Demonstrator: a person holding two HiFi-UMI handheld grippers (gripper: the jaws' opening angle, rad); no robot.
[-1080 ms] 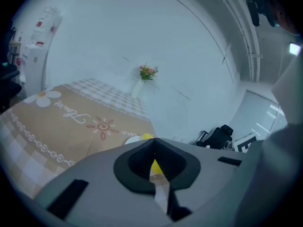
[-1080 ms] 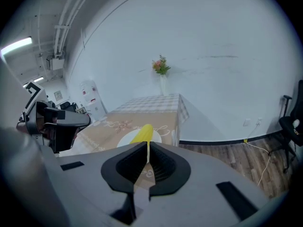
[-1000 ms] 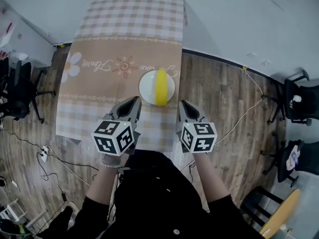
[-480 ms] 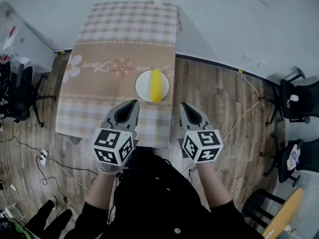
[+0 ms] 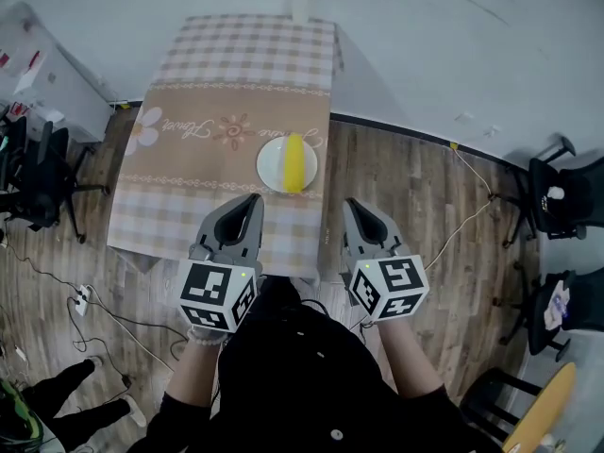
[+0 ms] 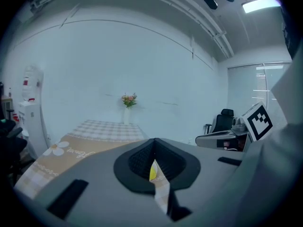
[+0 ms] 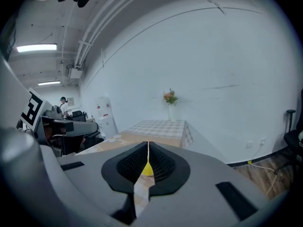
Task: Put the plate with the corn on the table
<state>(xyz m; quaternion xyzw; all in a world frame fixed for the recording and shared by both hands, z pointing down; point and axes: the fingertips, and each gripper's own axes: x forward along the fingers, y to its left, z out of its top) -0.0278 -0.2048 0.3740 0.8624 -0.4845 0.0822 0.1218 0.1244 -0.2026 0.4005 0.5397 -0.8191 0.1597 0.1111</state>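
The light is flat and cool, falling from long white ceiling strip lamps (image 7: 37,47); one glares in the top right corner of the left gripper view. Shadows are faint. Both gripper views carry a blue cast, black corners and bowed pale plaster walls (image 6: 118,56). The grey left gripper (image 6: 154,143) and right gripper (image 7: 148,145) loom soft and unfocused. The head view curves at its edges.

Cloth-covered table (image 5: 179,217), matt wood-plank floor (image 5: 415,217)
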